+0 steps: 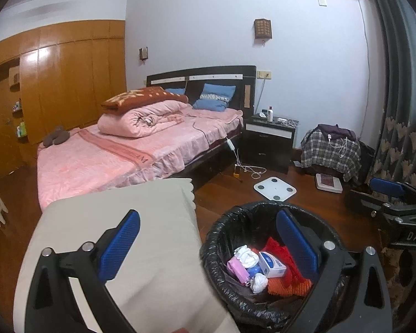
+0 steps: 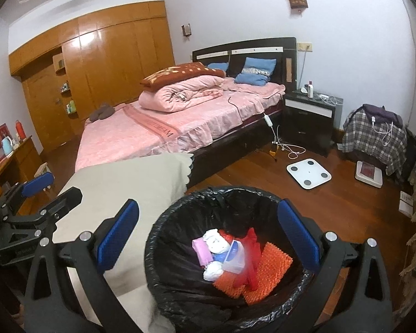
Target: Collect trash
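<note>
A black-lined trash bin (image 1: pixel 222 238) (image 2: pixel 163 227) stands on the wooden floor beside a beige-covered surface (image 1: pixel 119 216) (image 2: pixel 124 183). Inside lie crumpled white tissues (image 1: pixel 246 255) (image 2: pixel 215 240), a pink packet (image 1: pixel 237 269) (image 2: pixel 202 251), a small white and blue box (image 1: pixel 273 265) (image 2: pixel 235 255), red plastic (image 2: pixel 252 260) and an orange spiky mat (image 1: pixel 288 288) (image 2: pixel 271 272). My left gripper (image 1: pixel 208 245) is open and empty, spanning the beige surface and the bin. My right gripper (image 2: pixel 208 238) is open and empty above the bin; it also shows in the left wrist view (image 1: pixel 388 191).
A bed with pink bedding (image 1: pixel 130 149) (image 2: pixel 180 122) lies behind. A white scale (image 1: pixel 274 188) (image 2: pixel 309 173), charger cables (image 1: pixel 249 169), a black nightstand (image 1: pixel 269 138) and a chair with plaid cloth (image 1: pixel 330 149) are on the right. Curtain (image 1: pixel 402 111) hangs far right. A desk (image 2: pixel 11 161) stands left.
</note>
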`<state>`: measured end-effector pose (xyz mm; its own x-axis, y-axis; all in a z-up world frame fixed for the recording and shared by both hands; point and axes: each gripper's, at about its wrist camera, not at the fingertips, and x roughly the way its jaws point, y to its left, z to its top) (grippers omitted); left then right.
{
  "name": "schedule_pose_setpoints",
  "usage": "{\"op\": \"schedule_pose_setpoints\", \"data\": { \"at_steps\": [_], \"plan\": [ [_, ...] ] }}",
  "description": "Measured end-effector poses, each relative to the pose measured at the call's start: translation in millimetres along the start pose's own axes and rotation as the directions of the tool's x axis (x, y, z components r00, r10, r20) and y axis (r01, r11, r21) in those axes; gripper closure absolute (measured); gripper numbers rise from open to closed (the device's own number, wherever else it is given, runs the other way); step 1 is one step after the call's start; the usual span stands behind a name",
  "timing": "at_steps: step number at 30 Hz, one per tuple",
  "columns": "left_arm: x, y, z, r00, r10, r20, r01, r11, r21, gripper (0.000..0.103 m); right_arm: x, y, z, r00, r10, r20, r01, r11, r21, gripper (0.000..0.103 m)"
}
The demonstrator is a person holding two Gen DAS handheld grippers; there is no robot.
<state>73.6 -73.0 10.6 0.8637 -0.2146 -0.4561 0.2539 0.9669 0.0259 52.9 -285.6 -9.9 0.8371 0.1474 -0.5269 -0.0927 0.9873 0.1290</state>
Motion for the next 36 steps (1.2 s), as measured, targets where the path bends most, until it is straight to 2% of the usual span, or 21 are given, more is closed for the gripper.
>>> {"op": "schedule_pose_setpoints", "data": {
  "at_steps": [13, 36],
  "plan": [
    [-31, 4, -3, 1.0, 0.015, 0.017, -0.015, 1.0, 0.001, 0.006, -20, 20, -3, 1.0, 0.008, 0.02, -0.008, 1.0, -0.022, 0.006],
    [-44, 3, -3, 0.999, 0.02, 0.044, -0.021, 1.0, 0.004, 0.006, -29, 20, -4, 0.999, 0.008, 0.035, -0.007, 1.0, -0.03, 0.006]
  ]
}}
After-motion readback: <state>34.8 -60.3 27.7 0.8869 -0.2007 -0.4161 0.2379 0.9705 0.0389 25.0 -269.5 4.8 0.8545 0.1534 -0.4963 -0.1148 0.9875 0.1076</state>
